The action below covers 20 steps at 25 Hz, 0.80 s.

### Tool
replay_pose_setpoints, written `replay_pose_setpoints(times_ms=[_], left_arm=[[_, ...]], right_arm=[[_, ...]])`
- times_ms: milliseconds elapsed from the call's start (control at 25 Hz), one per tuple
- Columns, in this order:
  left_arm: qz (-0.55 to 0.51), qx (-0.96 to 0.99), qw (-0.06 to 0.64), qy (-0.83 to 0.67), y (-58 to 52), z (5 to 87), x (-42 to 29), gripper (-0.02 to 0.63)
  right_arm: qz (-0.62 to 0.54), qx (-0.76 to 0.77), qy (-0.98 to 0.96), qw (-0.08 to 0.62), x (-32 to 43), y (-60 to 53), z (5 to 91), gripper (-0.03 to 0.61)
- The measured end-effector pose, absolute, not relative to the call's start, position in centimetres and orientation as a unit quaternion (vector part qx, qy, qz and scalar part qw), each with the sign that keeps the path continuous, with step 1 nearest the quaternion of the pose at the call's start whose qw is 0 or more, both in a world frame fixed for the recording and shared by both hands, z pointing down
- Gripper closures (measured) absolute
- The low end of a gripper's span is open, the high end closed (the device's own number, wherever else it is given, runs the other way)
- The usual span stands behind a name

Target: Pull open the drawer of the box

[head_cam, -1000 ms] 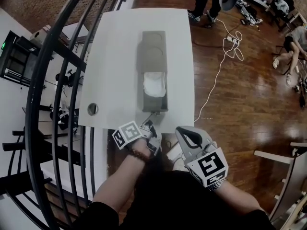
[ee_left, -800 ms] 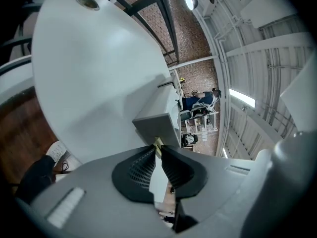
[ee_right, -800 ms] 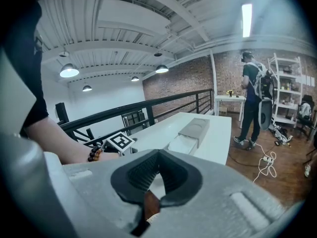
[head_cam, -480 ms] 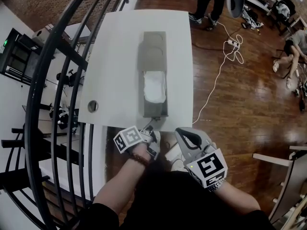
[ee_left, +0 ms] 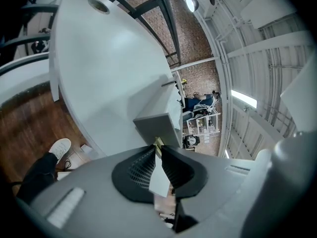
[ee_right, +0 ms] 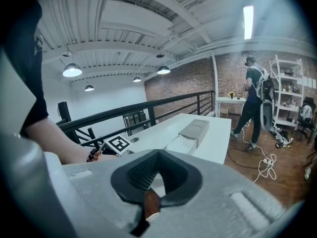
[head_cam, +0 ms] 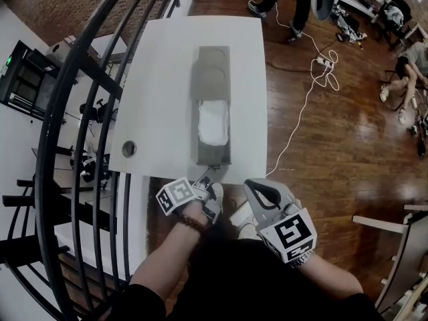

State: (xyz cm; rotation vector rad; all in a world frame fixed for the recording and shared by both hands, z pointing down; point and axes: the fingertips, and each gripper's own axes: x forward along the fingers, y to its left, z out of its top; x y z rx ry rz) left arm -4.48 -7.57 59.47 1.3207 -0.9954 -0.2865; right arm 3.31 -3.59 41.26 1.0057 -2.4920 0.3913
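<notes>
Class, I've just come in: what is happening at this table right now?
A person works with a gripper in each hand. The left gripper is shut on the small pull tab at the front of the drawer of the grey box. The drawer stands pulled out toward the near edge of the white table, showing something white inside. The right gripper is shut, empty, held back off the table.

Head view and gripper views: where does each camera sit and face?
Head view: on the person's head, facing down at table, box, open drawer; forearms, left gripper, right gripper show.
Left gripper view: on that gripper, facing drawer front; fingers shut on its pull tab.
Right gripper view: on right gripper, facing across the table; shut fingers, left forearm show.
All share the drawer.
</notes>
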Motion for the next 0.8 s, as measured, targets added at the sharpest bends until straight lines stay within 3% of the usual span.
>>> replay_pose_setpoints(times_ms=[800], left_arm=[[-0.129, 0.576, 0.665, -0.458, -7.8, 60.0, -4.8, 0.523]], right_arm=[[0.128, 0.366, -0.899, 0.202, 3.9, -3.4, 40.4, 0.588]])
